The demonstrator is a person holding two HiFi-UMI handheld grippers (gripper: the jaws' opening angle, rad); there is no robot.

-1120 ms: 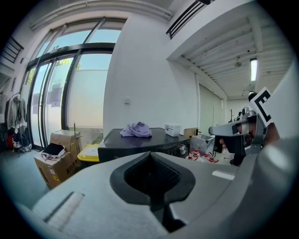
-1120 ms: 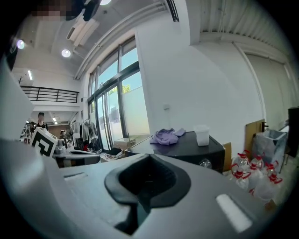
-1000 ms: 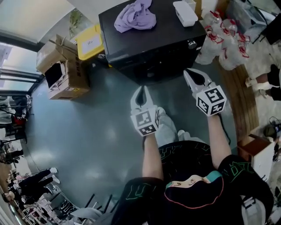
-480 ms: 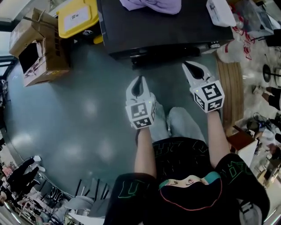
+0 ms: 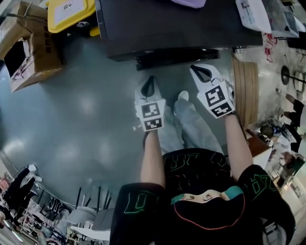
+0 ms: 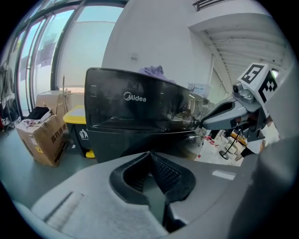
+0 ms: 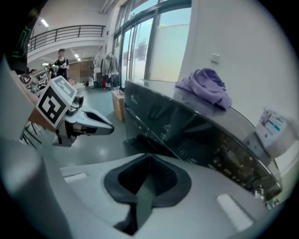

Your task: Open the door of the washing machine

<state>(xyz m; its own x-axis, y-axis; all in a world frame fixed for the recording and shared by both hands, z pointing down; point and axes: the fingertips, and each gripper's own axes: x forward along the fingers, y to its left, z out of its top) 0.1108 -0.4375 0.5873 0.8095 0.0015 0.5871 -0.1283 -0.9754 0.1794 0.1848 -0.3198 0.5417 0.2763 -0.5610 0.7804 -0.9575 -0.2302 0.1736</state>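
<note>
The black washing machine point(image 5: 177, 24) stands at the top of the head view, its dark glossy front point(image 6: 135, 105) facing me with the door shut. Both grippers hang over the floor just in front of it, touching nothing. My left gripper point(image 5: 151, 79) points at the front's left half, jaws shut and empty point(image 6: 152, 156). My right gripper point(image 5: 195, 68) points at the front's right half near the control strip point(image 7: 201, 154), also shut and empty point(image 7: 148, 158). Each gripper shows in the other's view: the right gripper point(image 6: 210, 120) and the left gripper point(image 7: 100, 125).
A purple cloth point(image 7: 205, 86) and a white box point(image 5: 253, 14) lie on the machine's top. A yellow-lidded bin point(image 5: 69, 12) and an open cardboard box point(image 5: 21, 43) stand left of it. A wooden board point(image 5: 245, 91) lies on the floor at the right. People stand in the background point(image 7: 60, 60).
Both grippers have sunk lower and come closer to the machine's front, the right one rolling its wrist. The head view has shifted so the machine fills the top edge. Jaws stayed shut.
</note>
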